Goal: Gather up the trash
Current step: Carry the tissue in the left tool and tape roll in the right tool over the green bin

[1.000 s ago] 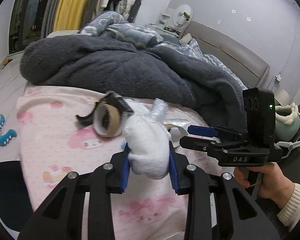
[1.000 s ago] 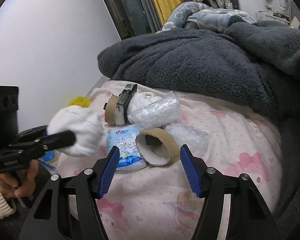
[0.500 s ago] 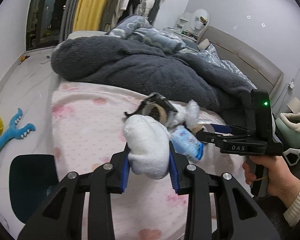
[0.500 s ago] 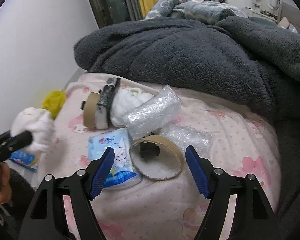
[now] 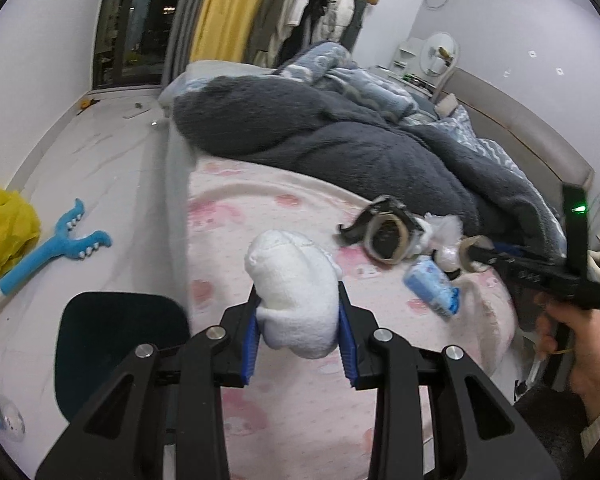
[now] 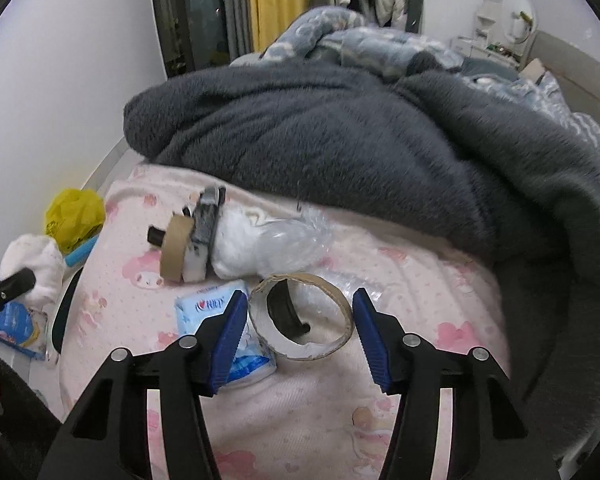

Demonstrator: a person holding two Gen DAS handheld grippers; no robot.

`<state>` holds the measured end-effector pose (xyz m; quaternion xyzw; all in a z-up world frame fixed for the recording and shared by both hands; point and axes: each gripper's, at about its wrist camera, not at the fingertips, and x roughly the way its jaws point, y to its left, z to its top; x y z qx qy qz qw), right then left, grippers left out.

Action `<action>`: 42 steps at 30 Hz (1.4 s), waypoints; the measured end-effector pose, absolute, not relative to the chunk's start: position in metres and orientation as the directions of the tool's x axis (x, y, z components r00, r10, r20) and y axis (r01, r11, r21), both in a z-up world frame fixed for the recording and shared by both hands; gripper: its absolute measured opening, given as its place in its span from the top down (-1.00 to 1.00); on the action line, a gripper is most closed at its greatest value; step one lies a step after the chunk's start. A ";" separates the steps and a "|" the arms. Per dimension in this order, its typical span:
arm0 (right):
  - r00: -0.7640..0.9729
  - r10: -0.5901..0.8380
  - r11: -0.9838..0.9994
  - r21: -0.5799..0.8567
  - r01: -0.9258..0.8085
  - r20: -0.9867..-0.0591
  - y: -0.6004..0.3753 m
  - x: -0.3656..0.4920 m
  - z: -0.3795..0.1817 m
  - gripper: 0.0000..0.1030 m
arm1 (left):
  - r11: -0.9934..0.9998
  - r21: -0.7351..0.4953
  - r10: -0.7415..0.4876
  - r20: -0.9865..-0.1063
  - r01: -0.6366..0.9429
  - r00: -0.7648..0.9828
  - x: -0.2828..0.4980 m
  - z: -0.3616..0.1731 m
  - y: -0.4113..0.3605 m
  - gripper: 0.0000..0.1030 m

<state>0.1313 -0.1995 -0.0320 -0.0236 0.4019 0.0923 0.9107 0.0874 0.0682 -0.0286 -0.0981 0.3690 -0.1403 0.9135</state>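
The bed (image 6: 308, 420) wears a pink cartoon-print sheet (image 5: 260, 216), with a dark grey blanket (image 6: 340, 152) heaped across its far side. Near the middle of the sheet lie a cardboard ring (image 6: 302, 318), a blue tissue pack (image 6: 220, 308) just left of it, a tape roll (image 6: 176, 250), white wadding (image 6: 236, 248) and crumpled clear plastic (image 6: 296, 240). On the floor (image 5: 100, 168) to the left lie a yellow bag (image 5: 4, 228) and a blue toy (image 5: 60, 248).

White fluffy wad (image 5: 296, 296) clamped; cardboard ring (image 6: 301, 317) on pink sheet.

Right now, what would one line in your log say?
left tongs: shut on white sock | right tongs: open around cardboard ring | bed: trash left
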 end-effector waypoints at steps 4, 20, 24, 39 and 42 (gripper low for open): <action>0.677 0.165 0.980 0.043 -0.194 -0.717 -0.188 0.130 -0.023 -0.08 | 0.948 -0.284 -0.301 -0.658 0.143 0.690 0.086 -0.032 0.089 0.30; 0.674 0.341 0.920 0.084 -0.383 -0.656 -0.083 0.128 -0.002 -0.08 | 0.964 -0.265 -0.178 -0.744 -0.040 0.645 0.082 -0.067 0.170 0.30; 0.643 0.398 0.888 0.098 -0.450 -0.655 -0.045 0.126 -0.003 -0.08 | 0.961 -0.259 -0.152 -0.783 -0.094 0.603 0.084 -0.086 0.190 0.30; 0.485 0.541 0.778 0.191 -0.598 -0.687 0.069 0.123 -0.028 -0.08 | 0.947 -0.259 -0.143 -0.872 -0.193 0.469 0.089 -0.138 0.242 0.28; 0.462 0.546 0.762 0.186 -0.620 -0.699 0.087 0.120 -0.034 -0.08 | 0.944 -0.258 -0.148 -0.888 -0.206 0.435 0.089 -0.152 0.252 0.27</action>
